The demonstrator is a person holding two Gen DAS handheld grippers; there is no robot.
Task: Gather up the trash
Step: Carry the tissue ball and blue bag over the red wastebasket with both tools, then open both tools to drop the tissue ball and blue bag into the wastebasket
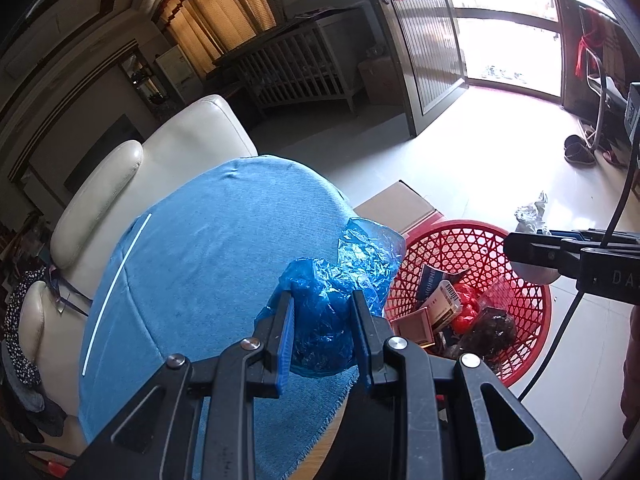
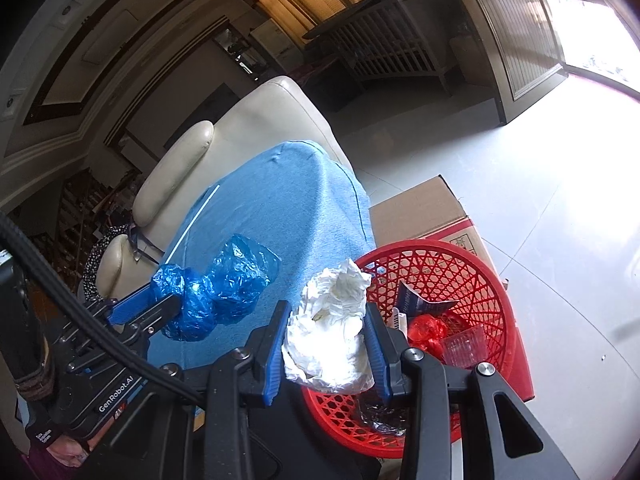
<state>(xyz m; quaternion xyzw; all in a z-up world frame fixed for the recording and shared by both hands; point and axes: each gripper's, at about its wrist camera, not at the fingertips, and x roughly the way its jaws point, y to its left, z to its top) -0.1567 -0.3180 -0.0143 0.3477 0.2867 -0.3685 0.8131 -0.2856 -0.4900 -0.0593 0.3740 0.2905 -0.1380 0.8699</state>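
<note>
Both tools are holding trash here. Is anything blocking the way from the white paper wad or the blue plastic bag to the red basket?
Nothing visible blocks either. The white paper wad in the right tool hangs at the open red basket rim. The blue plastic bag in the left tool is over the blue cloth edge, the basket beside it.

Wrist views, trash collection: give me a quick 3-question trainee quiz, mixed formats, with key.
1. Multiple choice: What does the left gripper hold?
A. a glass bottle
B. a crumpled blue plastic bag
C. a metal spoon

2. True or false: The red basket already has trash in it.

3. Fill in: The right gripper is shut on a wad of ______ crumpled paper.

Key:
1. B. The jaws are clamped on the blue bag over the blue cloth.
2. True. Boxes, a red wrapper and clear plastic lie inside.
3. White. It is held above the basket's near rim.
</note>
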